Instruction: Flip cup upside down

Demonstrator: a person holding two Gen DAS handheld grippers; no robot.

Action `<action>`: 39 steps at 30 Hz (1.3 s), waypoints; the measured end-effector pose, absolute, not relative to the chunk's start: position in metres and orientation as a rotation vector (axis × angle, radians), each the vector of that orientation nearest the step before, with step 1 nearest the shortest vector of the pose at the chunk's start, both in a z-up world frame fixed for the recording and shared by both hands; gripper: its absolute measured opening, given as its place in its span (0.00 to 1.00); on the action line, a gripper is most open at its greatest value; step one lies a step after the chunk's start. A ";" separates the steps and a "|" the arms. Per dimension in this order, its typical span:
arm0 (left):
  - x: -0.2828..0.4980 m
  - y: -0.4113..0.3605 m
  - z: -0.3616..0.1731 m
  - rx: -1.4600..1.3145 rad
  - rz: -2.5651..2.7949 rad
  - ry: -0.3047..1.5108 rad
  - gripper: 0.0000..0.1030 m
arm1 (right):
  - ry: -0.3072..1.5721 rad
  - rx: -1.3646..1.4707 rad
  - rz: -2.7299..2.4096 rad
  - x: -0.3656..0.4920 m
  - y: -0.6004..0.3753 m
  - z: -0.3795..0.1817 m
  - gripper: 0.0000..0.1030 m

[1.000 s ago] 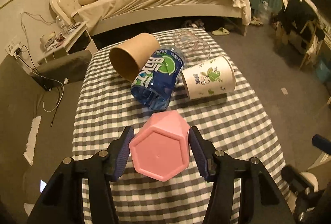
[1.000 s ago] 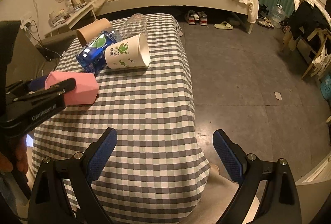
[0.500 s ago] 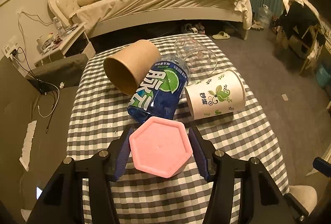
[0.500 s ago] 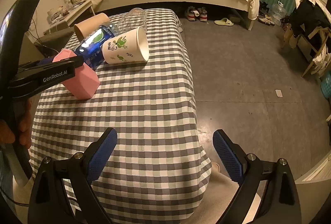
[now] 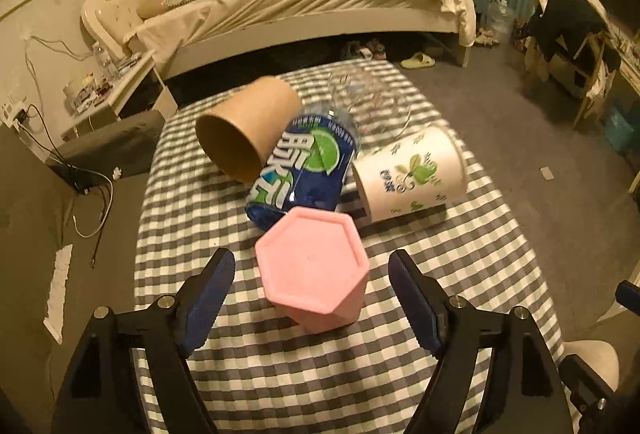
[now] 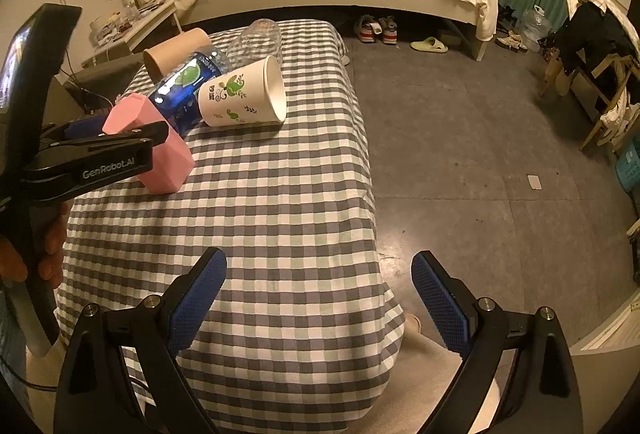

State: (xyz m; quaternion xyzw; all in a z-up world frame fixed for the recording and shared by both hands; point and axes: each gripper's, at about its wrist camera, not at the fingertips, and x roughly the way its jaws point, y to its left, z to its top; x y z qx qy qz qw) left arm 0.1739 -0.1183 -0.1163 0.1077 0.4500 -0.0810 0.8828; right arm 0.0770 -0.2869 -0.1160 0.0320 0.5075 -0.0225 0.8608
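A pink hexagonal cup (image 5: 314, 266) stands upside down on the checked tablecloth (image 5: 460, 266), its flat base facing up. It also shows in the right wrist view (image 6: 160, 149). My left gripper (image 5: 312, 294) is open, its pads apart from the cup on both sides. In the right wrist view the left gripper (image 6: 96, 157) sits in front of the cup. My right gripper (image 6: 320, 298) is open and empty over the table's near right edge.
Behind the pink cup lie a brown paper cup (image 5: 248, 129), a blue drink bottle (image 5: 304, 165), a white floral paper cup (image 5: 412, 173) and a clear plastic cup (image 5: 368, 101). A bed (image 5: 312, 5) stands beyond. The floor (image 6: 480, 153) drops off right of the table.
The left gripper turned the pink cup from lying on its side to standing base-up on the table, then opened and let it go. The right gripper stayed still.
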 end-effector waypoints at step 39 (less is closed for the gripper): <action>0.025 0.003 -0.007 -0.054 -0.037 0.581 1.00 | 0.631 0.011 0.045 0.016 -0.225 -0.003 1.00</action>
